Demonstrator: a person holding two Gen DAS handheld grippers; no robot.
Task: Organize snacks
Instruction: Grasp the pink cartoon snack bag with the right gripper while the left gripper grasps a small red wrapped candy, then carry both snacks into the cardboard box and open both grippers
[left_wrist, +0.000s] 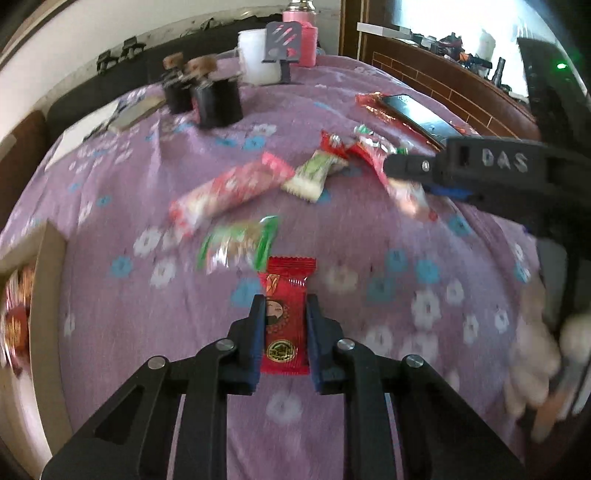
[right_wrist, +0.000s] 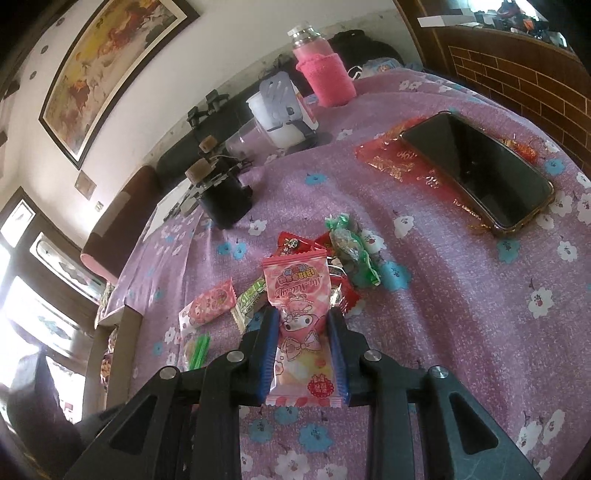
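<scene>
My left gripper (left_wrist: 284, 306) is shut on a small red snack packet (left_wrist: 286, 314), held above the purple flowered cloth (left_wrist: 369, 258). My right gripper (right_wrist: 301, 317) is shut on a pink cartoon snack bag (right_wrist: 299, 317) and holds it over a pile of snacks (right_wrist: 343, 251). In the left wrist view the right gripper (left_wrist: 480, 162) comes in from the right over loose snacks: a long pink packet (left_wrist: 229, 188), a white-green packet (left_wrist: 310, 175) and a green packet (left_wrist: 240, 245).
A cardboard box (left_wrist: 44, 295) holding snacks stands at the left edge. A phone (right_wrist: 476, 170) lies on a red wrapper at the right. Black jars (left_wrist: 210, 96), a white cup (left_wrist: 255, 55) and a pink bottle (right_wrist: 325, 70) stand at the back.
</scene>
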